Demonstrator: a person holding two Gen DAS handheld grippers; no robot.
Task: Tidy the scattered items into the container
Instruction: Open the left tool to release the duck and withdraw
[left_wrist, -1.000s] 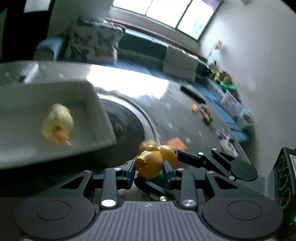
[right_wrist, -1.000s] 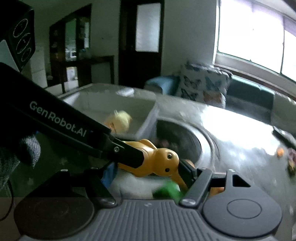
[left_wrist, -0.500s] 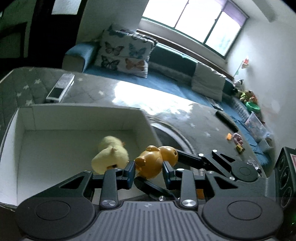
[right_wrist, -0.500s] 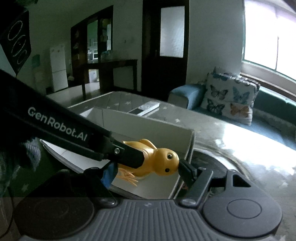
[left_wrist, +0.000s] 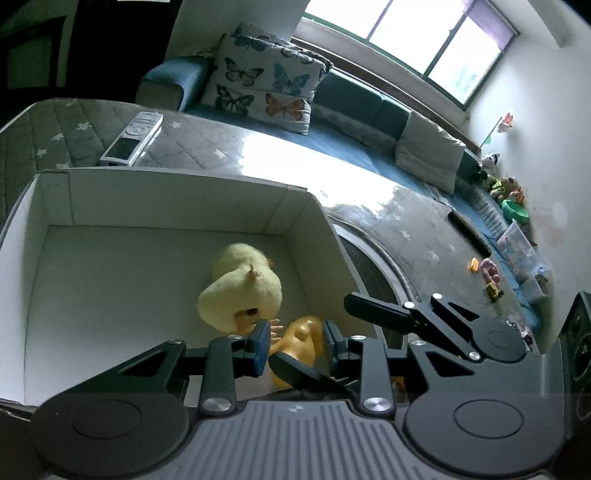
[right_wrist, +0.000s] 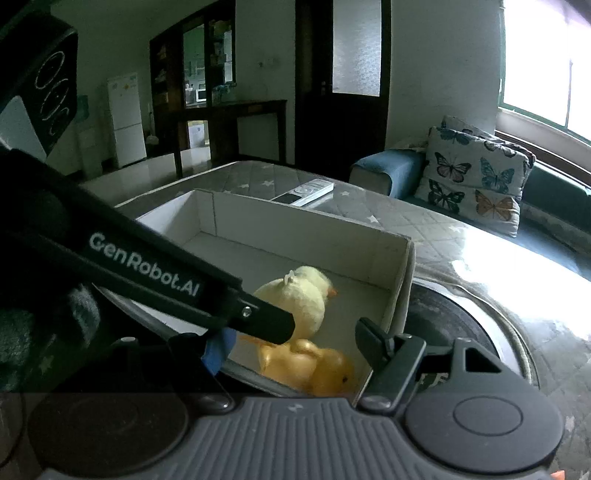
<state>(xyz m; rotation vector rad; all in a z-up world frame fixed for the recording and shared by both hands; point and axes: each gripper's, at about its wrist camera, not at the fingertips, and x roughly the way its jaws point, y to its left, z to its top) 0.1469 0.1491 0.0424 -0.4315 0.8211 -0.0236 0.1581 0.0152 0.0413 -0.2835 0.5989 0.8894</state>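
A white cardboard box (left_wrist: 177, 201) stands on the grey starred mat; it also shows in the right wrist view (right_wrist: 306, 221). A pale yellow plush chick (left_wrist: 242, 284) lies in its near right corner, and shows in the right wrist view (right_wrist: 295, 299). An orange rubber duck (left_wrist: 299, 341) lies beside the chick inside the box, blurred in the right wrist view (right_wrist: 314, 367). My left gripper (left_wrist: 295, 341) is open, its pads on either side of the duck with gaps. My right gripper (right_wrist: 291, 343) is open above the duck.
A white remote (left_wrist: 133, 138) lies on the mat behind the box. A butterfly cushion (left_wrist: 262, 85) rests on the blue sofa. A dark round disc (right_wrist: 454, 321) sits right of the box. Small toys (left_wrist: 487, 273) lie far right.
Both grippers carried the orange duck left over the box, then opened. The duck has dropped onto the box floor beside the plush chick.
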